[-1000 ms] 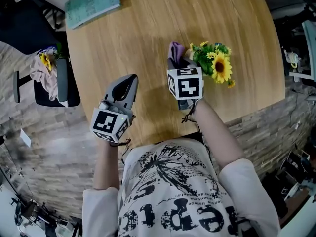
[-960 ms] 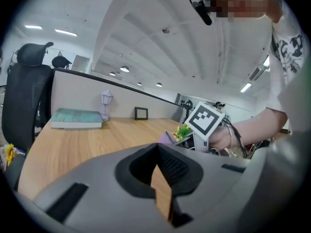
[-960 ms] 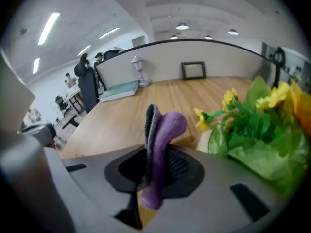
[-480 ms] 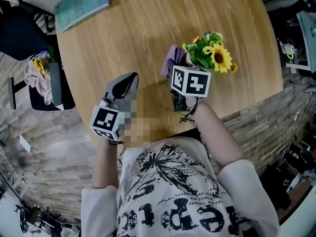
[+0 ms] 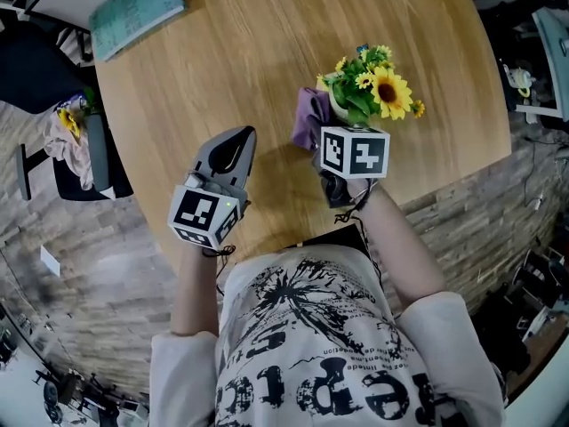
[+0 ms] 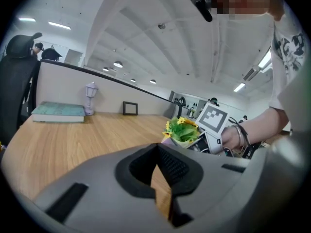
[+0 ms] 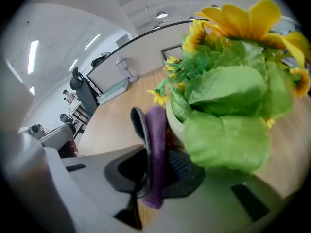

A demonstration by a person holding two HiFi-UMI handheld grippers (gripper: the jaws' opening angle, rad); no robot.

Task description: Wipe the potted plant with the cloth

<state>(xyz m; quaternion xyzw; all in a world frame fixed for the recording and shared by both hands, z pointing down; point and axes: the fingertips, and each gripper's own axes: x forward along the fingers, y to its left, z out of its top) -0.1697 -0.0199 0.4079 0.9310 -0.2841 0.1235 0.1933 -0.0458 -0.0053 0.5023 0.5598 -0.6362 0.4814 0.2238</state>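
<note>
A potted plant (image 5: 366, 87) with green leaves and yellow sunflowers stands in a pale pot on the round wooden table (image 5: 258, 52). My right gripper (image 5: 322, 130) is shut on a purple cloth (image 5: 308, 118), and the cloth lies against the left side of the pot. In the right gripper view the cloth (image 7: 154, 144) hangs folded between the jaws beside the pot (image 7: 174, 123) and big green leaves (image 7: 226, 115). My left gripper (image 5: 238, 140) is shut with nothing in it, over bare table left of the plant. In the left gripper view the plant (image 6: 183, 130) shows ahead to the right.
A teal book (image 5: 133, 12) lies at the table's far left edge, with a small lavender lamp (image 6: 91, 97) and a dark picture frame (image 6: 129, 108) near the back edge. A chair with draped cloth (image 5: 76, 145) stands left of the table. The table's near edge runs under my hands.
The right gripper has moved with the cloth along the pot's left side and rolled, so its marker cube faces differently. The left gripper has shifted slightly forward. The head view has shifted.
</note>
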